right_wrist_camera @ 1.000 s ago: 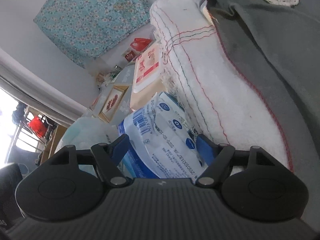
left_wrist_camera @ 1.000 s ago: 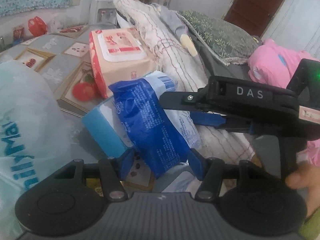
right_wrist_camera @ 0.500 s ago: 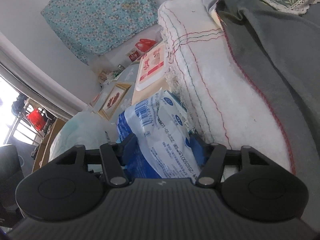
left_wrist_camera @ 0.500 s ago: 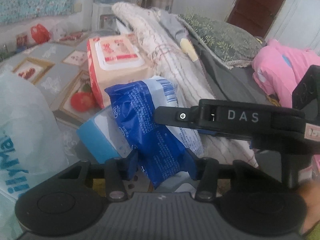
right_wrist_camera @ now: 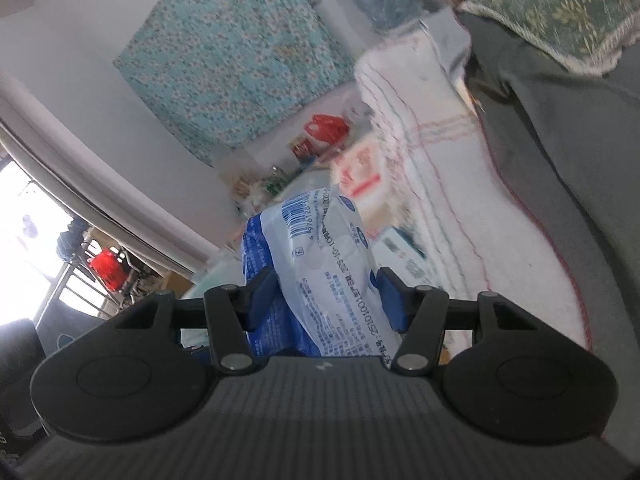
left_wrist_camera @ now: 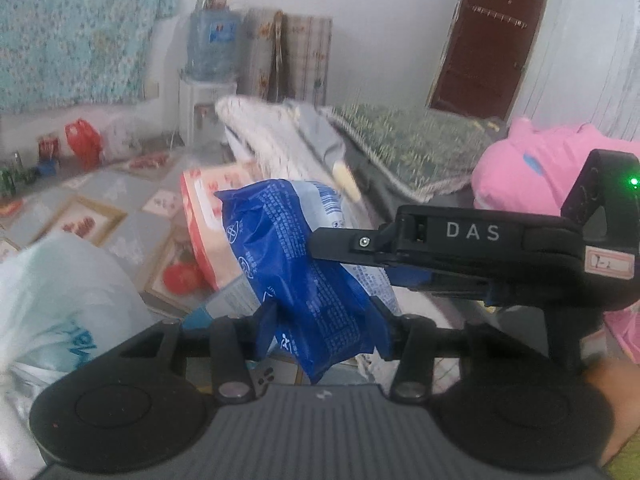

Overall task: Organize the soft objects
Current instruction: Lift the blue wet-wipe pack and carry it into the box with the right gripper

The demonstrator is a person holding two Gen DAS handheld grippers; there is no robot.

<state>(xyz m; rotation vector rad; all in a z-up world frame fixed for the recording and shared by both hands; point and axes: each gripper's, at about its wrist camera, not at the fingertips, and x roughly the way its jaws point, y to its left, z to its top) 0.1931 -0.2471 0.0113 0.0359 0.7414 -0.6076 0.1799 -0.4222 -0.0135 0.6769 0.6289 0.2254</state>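
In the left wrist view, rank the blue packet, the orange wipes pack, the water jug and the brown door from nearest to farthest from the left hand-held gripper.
1. Blue packet: clamped in the left hand-held gripper.
2. Orange wipes pack: just behind the packet, to the left.
3. Water jug: at the back wall, left of centre.
4. Brown door: far back on the right, beyond the bedding.

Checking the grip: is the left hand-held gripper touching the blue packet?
Touching. The left wrist view shows both fingers of the left hand-held gripper pressing the blue packet.
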